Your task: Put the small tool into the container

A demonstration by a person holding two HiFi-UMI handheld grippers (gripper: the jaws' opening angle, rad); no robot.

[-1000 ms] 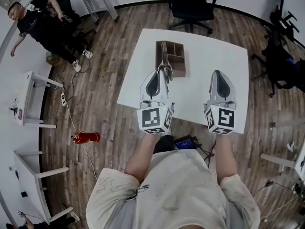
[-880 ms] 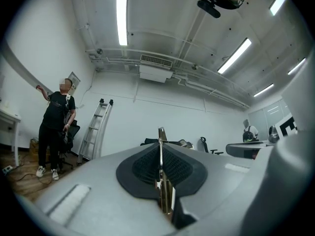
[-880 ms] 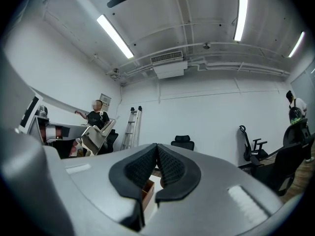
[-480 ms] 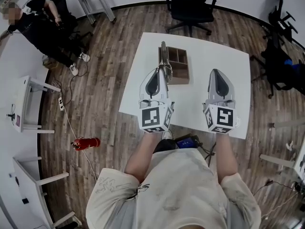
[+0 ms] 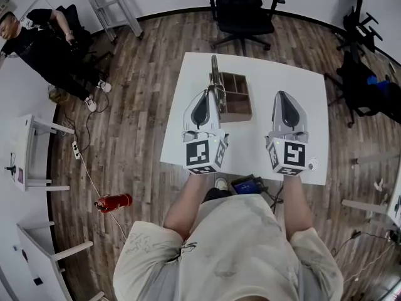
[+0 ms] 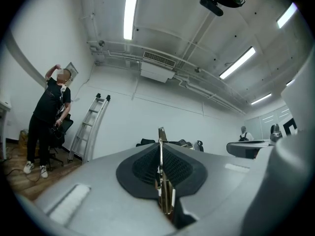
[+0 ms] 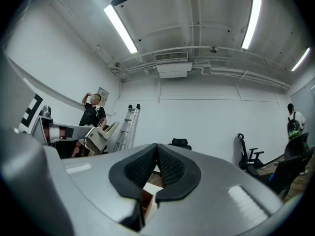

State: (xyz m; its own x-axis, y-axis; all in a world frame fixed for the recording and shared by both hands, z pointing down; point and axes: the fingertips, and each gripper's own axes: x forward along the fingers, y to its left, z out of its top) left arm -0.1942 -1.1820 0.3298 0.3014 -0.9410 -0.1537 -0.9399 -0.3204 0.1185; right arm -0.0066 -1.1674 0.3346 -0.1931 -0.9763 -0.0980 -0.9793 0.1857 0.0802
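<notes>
Left gripper (image 5: 211, 94), centre frame: jaws pinch the small tool (image 5: 215, 74), a slim metal piece projecting forward along the left edge of the wooden container (image 5: 242, 115) on the bench (image 5: 285, 74). Right gripper (image 5: 283, 96), centre right: jaws pressed together, nothing between them.

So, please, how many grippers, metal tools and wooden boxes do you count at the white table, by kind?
Grippers: 2, the left gripper and the right gripper
Metal tool: 1
Wooden box: 1
Total: 4
</notes>
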